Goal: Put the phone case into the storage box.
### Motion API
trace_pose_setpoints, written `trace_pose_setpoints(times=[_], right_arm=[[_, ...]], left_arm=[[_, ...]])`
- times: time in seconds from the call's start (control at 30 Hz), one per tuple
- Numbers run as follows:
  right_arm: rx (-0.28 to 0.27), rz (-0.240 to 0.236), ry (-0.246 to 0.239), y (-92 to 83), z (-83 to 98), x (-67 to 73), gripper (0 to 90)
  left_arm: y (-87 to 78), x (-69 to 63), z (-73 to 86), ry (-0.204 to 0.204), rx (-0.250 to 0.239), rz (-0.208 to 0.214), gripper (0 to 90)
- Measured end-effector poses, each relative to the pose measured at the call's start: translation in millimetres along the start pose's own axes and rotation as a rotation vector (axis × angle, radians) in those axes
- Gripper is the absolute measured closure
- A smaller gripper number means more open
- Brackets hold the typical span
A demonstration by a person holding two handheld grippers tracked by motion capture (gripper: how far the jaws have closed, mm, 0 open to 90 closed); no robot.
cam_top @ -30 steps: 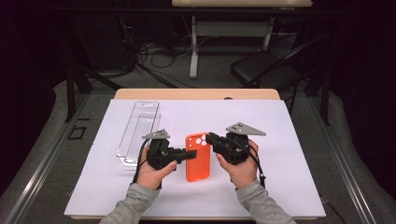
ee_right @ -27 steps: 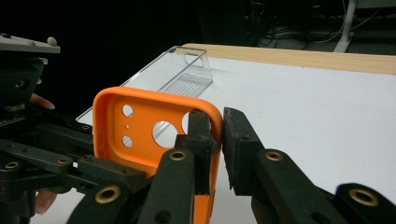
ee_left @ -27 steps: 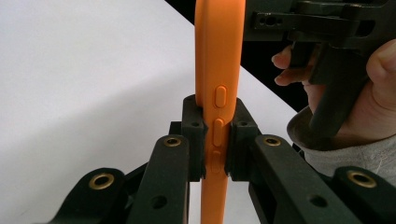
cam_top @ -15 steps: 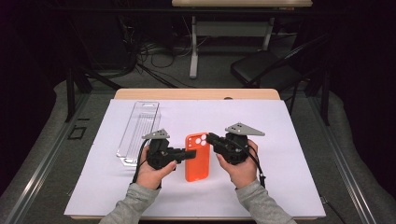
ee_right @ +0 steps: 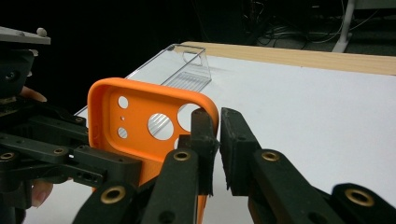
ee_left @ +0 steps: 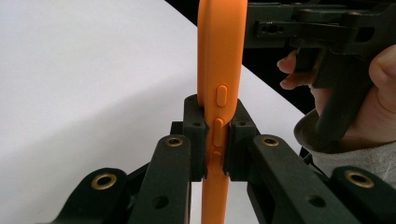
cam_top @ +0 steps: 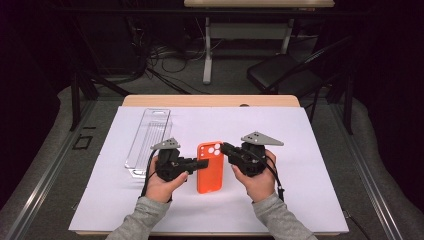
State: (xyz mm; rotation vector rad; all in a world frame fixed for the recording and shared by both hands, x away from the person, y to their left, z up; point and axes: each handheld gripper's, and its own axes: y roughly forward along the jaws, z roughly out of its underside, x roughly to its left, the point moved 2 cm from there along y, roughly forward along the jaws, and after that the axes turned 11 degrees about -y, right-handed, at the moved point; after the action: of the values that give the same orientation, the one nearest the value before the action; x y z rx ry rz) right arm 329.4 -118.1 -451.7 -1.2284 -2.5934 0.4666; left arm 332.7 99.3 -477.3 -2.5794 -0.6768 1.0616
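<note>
**Two tongs grip orange phone case from either side**

Both tongs hold an orange phone case above a white-covered table. Left tongs clamp the case's left edge, pads pressing on the side buttons. Right tongs pinch the top right corner beside the camera holes, the jaws nearly together on the thin rim. A clear plastic tray lies just beyond the left tongs, apart from the case.
</note>
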Motion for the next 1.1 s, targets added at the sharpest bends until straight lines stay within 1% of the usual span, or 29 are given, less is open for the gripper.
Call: trace_pose_setpoints(times=[0.17,0.3,0.5,0.6,0.67,0.77,0.97,1.1], right_arm=[[0.002,-0.007,0.006,-0.3,-0.2,-0.5,84.1],[0.007,-0.005,-0.001,0.3,0.0,-0.1,84.1],[0.006,-0.006,-0.003,0.0,-0.2,0.8,84.2],[-0.003,-0.013,-0.003,-0.4,-0.3,1.0,80.7],[-0.008,-0.044,0.006,-0.5,-0.2,2.2,76.3],[-0.003,-0.039,0.004,-0.3,0.4,4.5,75.8],[-0.006,-0.057,0.014,0.8,0.8,4.5,71.7],[-0.004,-0.064,0.007,1.9,1.4,5.6,70.0]], left_arm=[[0.2,1.0,-0.1,0.000,0.004,-0.011,82.3],[0.3,2.6,0.0,-0.006,0.005,-0.017,82.5],[-0.4,2.5,-0.1,-0.009,0.002,-0.012,82.5],[-1.5,2.8,-0.7,-0.014,-0.004,-0.005,82.4],[-2.1,2.9,-1.0,-0.017,-0.004,0.002,82.4],[-2.4,3.0,-1.0,-0.018,-0.004,0.004,82.3],[-2.3,1.8,-0.9,-0.015,-0.003,0.009,82.3],[-3.1,1.3,-1.2,-0.014,-0.004,0.009,82.4]])
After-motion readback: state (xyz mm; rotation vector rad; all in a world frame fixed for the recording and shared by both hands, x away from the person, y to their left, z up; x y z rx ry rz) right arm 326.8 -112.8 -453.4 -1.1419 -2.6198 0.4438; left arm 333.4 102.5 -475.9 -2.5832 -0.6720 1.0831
